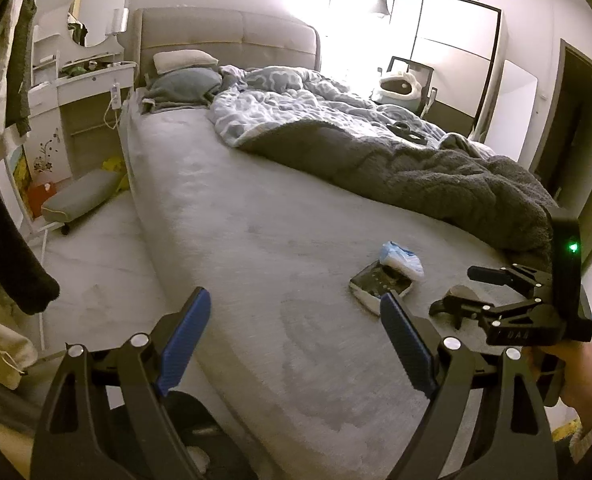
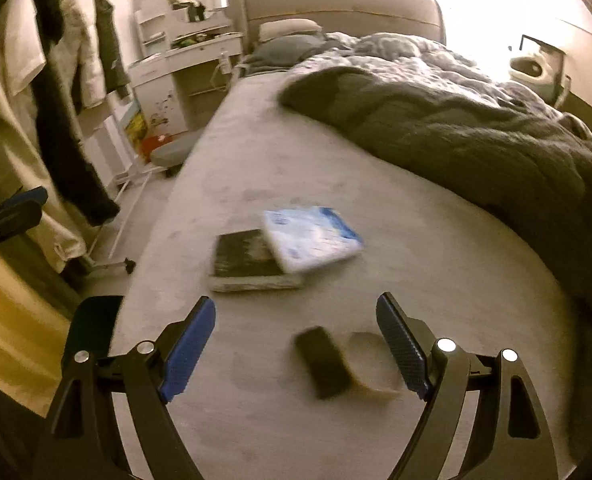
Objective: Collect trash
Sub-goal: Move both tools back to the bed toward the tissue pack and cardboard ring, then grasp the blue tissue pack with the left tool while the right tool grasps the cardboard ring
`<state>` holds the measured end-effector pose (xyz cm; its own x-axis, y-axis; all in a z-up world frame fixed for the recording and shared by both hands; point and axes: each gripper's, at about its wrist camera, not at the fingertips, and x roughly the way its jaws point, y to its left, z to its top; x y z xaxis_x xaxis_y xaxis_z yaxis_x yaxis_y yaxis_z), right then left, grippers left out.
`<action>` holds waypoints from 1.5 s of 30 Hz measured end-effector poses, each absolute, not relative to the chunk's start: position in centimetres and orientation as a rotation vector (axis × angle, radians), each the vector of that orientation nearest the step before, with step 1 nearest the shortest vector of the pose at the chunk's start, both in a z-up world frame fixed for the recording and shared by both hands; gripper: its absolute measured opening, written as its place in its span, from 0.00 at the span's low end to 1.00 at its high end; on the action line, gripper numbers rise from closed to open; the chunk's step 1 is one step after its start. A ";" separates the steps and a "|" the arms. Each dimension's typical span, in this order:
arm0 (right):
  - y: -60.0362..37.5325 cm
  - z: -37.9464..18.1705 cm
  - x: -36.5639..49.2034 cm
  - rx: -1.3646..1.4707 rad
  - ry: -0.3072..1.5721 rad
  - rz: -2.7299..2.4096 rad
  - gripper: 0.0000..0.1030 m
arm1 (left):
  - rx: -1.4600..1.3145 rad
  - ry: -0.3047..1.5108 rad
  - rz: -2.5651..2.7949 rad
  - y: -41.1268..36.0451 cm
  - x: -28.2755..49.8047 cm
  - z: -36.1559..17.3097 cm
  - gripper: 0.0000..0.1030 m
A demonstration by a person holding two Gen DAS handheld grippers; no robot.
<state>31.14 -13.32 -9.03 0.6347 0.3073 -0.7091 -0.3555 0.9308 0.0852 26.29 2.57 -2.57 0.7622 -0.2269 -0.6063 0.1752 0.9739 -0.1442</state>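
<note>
On the grey bed sheet (image 1: 255, 220) lies a dark flat box (image 1: 378, 286) (image 2: 247, 260) with a blue-and-white plastic packet (image 1: 402, 258) (image 2: 312, 240) resting partly on it. My left gripper (image 1: 293, 304) stands open over bare sheet, short of the box, nothing between its fingers. My right gripper (image 2: 296, 306) (image 1: 456, 290) is open too. A small dark block (image 2: 324, 362) beside a tan piece (image 2: 372, 364) lies on the sheet between its fingers, blurred, and the pads are clear of it. A finger (image 2: 11, 216) of the left gripper shows at the left edge of the right wrist view.
A rumpled grey and blue duvet (image 1: 396, 160) covers the bed's far right side, with pillows (image 1: 183, 80) at the headboard. Clothes hang on a rack (image 2: 75, 80) at the left. A dressing table (image 1: 87, 80), a low stool (image 1: 83, 196), and a wardrobe (image 1: 448, 48) stand around the bed.
</note>
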 end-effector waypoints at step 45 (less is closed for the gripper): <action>-19.6 -12.2 32.6 -0.021 0.876 0.550 0.38 | 0.014 0.807 -0.412 -6.2 33.8 -10.6 0.91</action>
